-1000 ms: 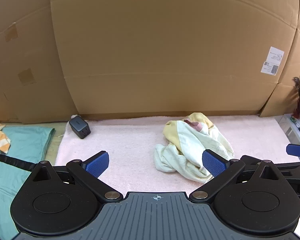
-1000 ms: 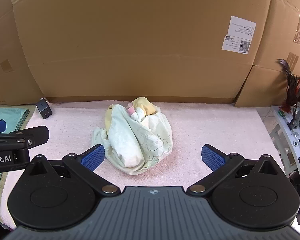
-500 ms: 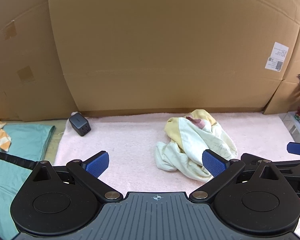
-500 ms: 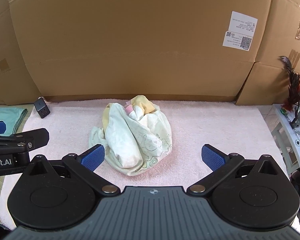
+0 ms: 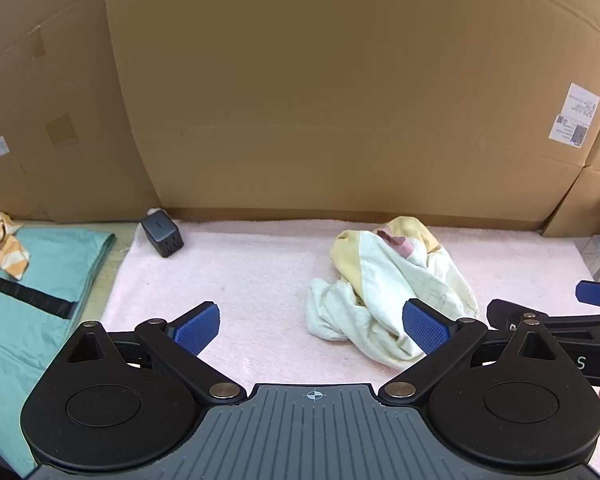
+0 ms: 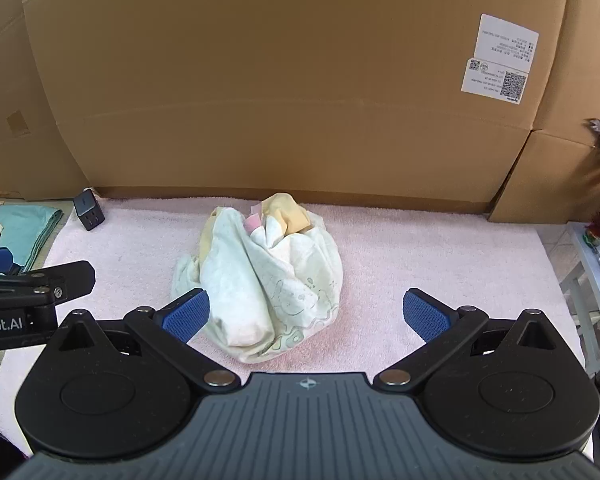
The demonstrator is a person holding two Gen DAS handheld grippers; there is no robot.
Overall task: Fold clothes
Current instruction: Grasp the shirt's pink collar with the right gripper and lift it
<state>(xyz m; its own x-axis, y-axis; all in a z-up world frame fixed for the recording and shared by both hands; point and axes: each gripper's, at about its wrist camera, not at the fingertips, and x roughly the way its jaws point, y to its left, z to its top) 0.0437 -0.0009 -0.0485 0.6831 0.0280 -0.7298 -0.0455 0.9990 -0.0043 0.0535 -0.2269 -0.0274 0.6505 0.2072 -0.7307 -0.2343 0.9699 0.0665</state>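
Makeshift workspace: cardboard walls [image 5: 340, 100], towel-covered table [image 6: 420, 256]

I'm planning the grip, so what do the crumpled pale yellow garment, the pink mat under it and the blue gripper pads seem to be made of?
The crumpled pale yellow garment looks like thin, soft woven or knit cotton: limp folds, matte, faint printed outlines. The pink mat looks like terry towelling, with a fuzzy, looped nap. The blue gripper pads look like rubber or soft plastic, with a fine dimpled grid; which one cannot be told.

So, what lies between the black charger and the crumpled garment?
Nothing: only bare pink towel between charger and garment, in both wrist views.
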